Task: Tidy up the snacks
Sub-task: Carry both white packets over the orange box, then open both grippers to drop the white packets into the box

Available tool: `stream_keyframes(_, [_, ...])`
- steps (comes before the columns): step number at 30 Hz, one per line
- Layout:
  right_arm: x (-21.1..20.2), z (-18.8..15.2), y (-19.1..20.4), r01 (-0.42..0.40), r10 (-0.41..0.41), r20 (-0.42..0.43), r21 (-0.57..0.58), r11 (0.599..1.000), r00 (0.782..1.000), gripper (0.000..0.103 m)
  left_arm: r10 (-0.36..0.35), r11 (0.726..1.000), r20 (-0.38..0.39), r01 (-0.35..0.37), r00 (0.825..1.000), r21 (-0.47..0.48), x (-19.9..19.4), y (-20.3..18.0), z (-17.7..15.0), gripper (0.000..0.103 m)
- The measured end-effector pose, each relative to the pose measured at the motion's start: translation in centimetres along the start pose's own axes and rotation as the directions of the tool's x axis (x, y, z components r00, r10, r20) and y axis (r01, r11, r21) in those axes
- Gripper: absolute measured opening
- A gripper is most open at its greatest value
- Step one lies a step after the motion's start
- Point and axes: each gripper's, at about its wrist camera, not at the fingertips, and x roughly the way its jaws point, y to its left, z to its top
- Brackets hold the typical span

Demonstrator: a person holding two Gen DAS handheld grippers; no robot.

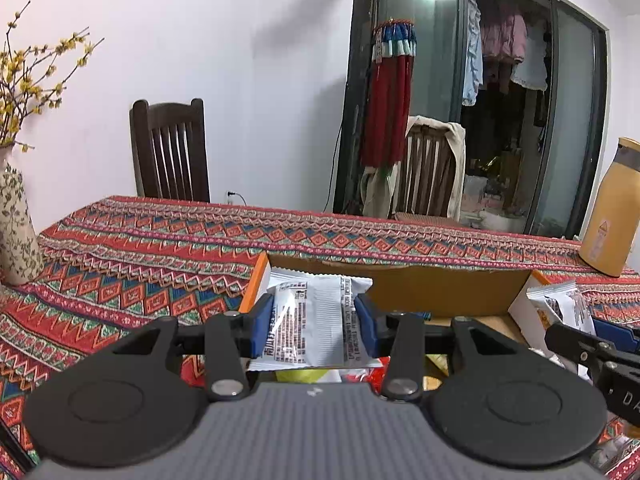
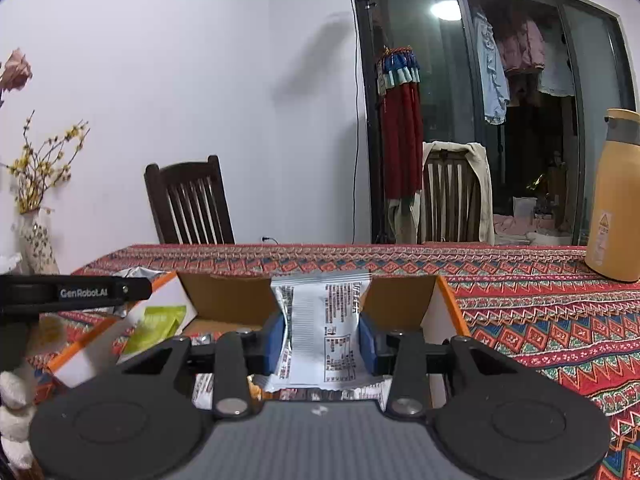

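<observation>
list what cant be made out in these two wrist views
- Left wrist: floor of the open orange-edged cardboard box, hidden by the white printed snack packet in the left gripper.
- Right wrist: print on the white foil snack packet in the right gripper, too small.
- Both: yellow flask, cut off at the right edge.

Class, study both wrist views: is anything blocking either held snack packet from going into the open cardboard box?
Nothing visible. The left gripper and right gripper each grip a white snack packet above the open cardboard box.

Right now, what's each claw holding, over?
Left gripper shut on white snack packet. Right gripper shut on second white packet. Both over open cardboard box. Nothing blocking.
</observation>
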Motion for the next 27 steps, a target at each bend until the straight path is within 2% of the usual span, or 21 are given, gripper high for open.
stream_keyframes(6, [-0.3, -0.6, 0.3, 0.008, -0.008, 0.001, -0.008, 1.000, 1.000, 0.038, -0.007, 1.000, 0.006, 0.007, 1.000, -0.010, -0.2, 0.2, -0.5, 0.046])
stream_keyframes(8, [-0.4, -0.6, 0.3, 0.012, -0.012, 0.006, 0.001, 1.000, 1.000, 0.042, -0.007, 1.000, 0.015, 0.007, 1.000, -0.020, -0.3, 0.4, -0.5, 0.049])
stream_keyframes(9, [-0.6, -0.6, 0.1, 0.014, -0.014, 0.011, 0.008, 1.000, 1.000, 0.045, -0.008, 1.000, 0.019, 0.009, 1.000, -0.027, -0.4, 0.5, -0.5, 0.058])
stream_keyframes(10, [-0.8, -0.6, -0.1, 0.017, -0.018, 0.019, 0.015, 1.000, 1.000, 0.047, -0.005, 0.999, 0.030, 0.006, 1.000, -0.037, -0.6, 0.7, -0.5, 0.073])
stream_keyframes(12, [-1.1, -0.6, -0.1, 0.022, -0.023, 0.034, 0.027, 0.999, 0.999, 0.052, 0.013, 0.999, 0.061, -0.010, 0.998, -0.053, -1.3, 0.9, -0.3, 0.092])
stream_keyframes(15, [-1.4, -0.5, -0.3, 0.028, -0.030, 0.053, 0.038, 0.999, 0.998, 0.080, 0.007, 0.997, 0.098, 0.000, 0.995, -0.071, -2.1, 1.2, -0.1, 0.103])
stream_keyframes(16, [-1.6, -0.5, -0.3, 0.033, -0.036, 0.062, 0.040, 0.999, 0.997, 0.095, 0.011, 0.997, 0.107, -0.003, 0.994, -0.076, -2.3, 1.2, -0.1, 0.103])
stream_keyframes(17, [-1.8, -0.5, -0.3, 0.039, -0.042, 0.072, 0.043, 0.998, 0.996, 0.102, 0.012, 0.997, 0.112, -0.003, 0.994, -0.079, -2.4, 1.2, 0.0, 0.103])
stream_keyframes(27, [-3.2, -0.3, -0.2, 0.042, -0.047, 0.113, 0.050, 0.998, 0.992, 0.103, 0.013, 0.996, 0.109, -0.003, 0.994, -0.091, -2.5, 1.4, 0.0, 0.103])
